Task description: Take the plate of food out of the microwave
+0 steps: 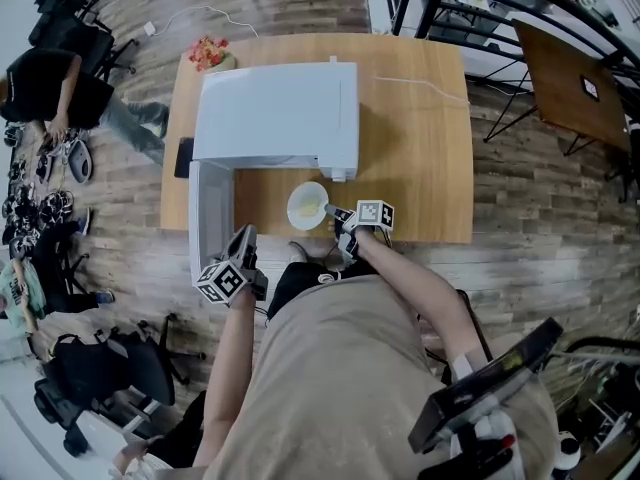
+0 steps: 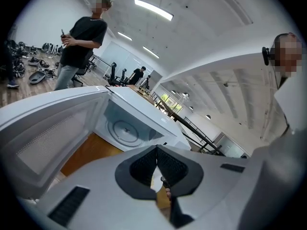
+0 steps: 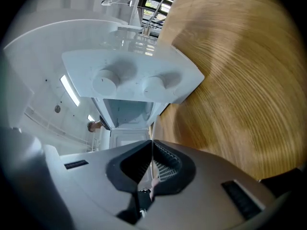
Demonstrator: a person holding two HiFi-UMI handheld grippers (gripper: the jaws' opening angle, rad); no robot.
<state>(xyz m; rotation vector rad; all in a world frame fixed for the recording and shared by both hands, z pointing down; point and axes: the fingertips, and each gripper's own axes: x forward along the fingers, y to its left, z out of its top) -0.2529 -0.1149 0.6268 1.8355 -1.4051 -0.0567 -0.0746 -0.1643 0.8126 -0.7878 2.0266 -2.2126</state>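
Two grippers before the microwave [image 1: 275,108]: right gripper [image 1: 337,212] clamps the plate [image 1: 306,206] by its rim; left gripper [image 1: 245,234] is closed, empty.

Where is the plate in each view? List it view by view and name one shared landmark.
Head view: the plate sits at centre, just in front of the microwave, with the right gripper at its rim.
Left gripper view: at most a pale sliver behind the closed jaws; cannot confirm.
Right gripper view: the plate is edge-on at centre, its rim pinched between the jaws.
Shared landmark: the open white microwave.
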